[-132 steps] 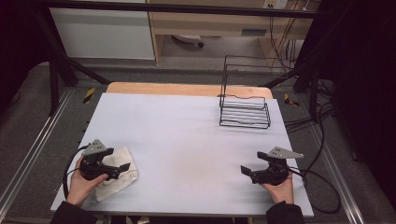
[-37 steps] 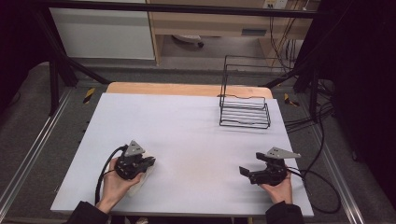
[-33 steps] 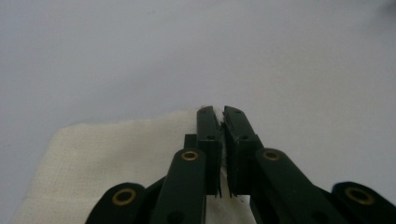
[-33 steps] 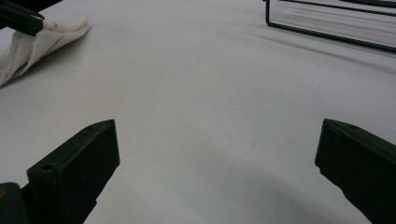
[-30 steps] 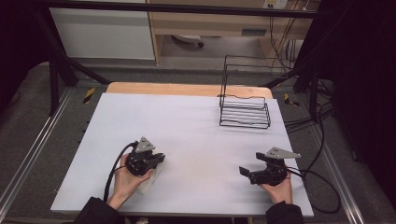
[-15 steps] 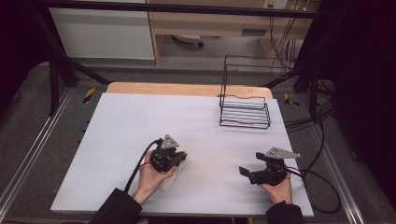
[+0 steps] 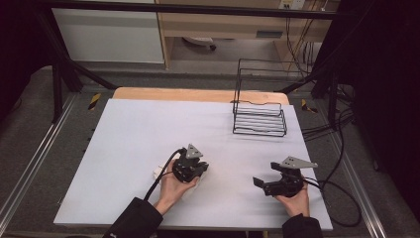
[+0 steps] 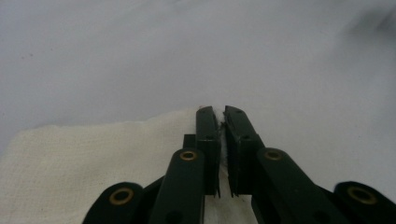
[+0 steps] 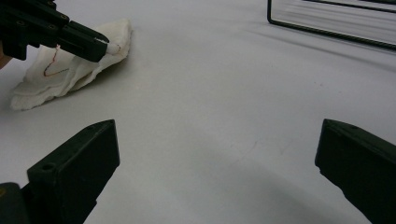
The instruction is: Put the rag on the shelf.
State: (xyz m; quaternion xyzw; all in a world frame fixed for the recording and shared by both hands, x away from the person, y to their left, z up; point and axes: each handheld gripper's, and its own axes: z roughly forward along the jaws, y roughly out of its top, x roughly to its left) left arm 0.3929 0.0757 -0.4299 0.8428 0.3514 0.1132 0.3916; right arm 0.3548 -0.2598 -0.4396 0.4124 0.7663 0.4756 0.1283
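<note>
A white cloth [image 8: 84, 158] with a thin red thread [image 9: 51, 65] lies crumpled on the white table [image 7: 148, 129], near the front middle. My left gripper [image 8: 222, 114] is shut on the cloth's edge, and a sliver of fabric shows between its pads. In the high view the left gripper [image 7: 200, 168] covers most of the cloth [image 7: 159, 172]. In the right gripper view it [image 9: 100, 46] comes in from the upper left, pinching the cloth [image 9: 70, 70]. My right gripper [image 9: 217, 158] stands open with nothing between its jaws, at the front right [image 7: 262, 183].
A black wire rack [image 7: 260, 119] stands at the back right of the table, and its base edge [image 9: 327, 28] shows in the right gripper view. Cables trail off the table's right side. A wooden strip [image 7: 198, 94] runs along the far edge.
My left gripper has moved from the front left toward the middle, dragging the cloth along with it. The right gripper has stayed put.
</note>
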